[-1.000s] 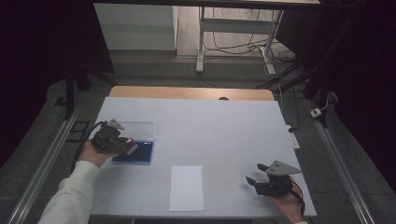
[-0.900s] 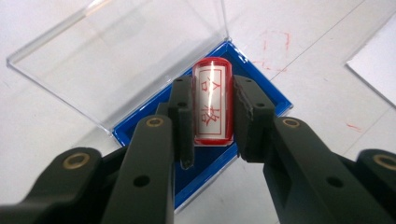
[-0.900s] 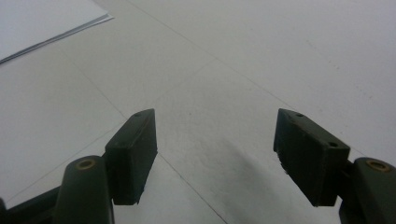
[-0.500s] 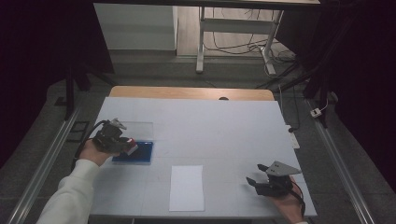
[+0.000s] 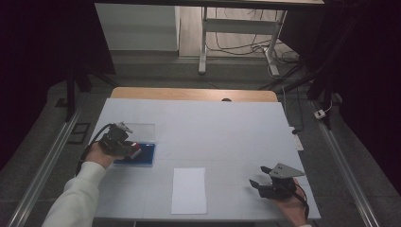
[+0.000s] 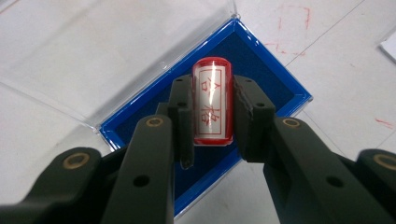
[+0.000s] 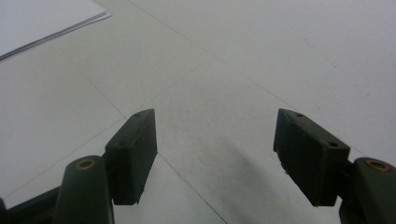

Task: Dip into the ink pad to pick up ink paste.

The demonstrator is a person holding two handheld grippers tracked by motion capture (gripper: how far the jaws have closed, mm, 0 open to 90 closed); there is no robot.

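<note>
Left claw [image 6: 212,116] pinches red stamp [image 6: 212,100] over blue ink pad [image 6: 275,84]; right claw [image 7: 215,158] spread.

The high view looks down and forward over the whole table [image 5: 227,123]; 2 gripper views sit close above its surface.

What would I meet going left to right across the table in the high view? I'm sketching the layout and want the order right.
Left gripper shut on the red stamp over the blue ink pad → white sheet of paper → right gripper, open, resting near the table's right corner.
</note>
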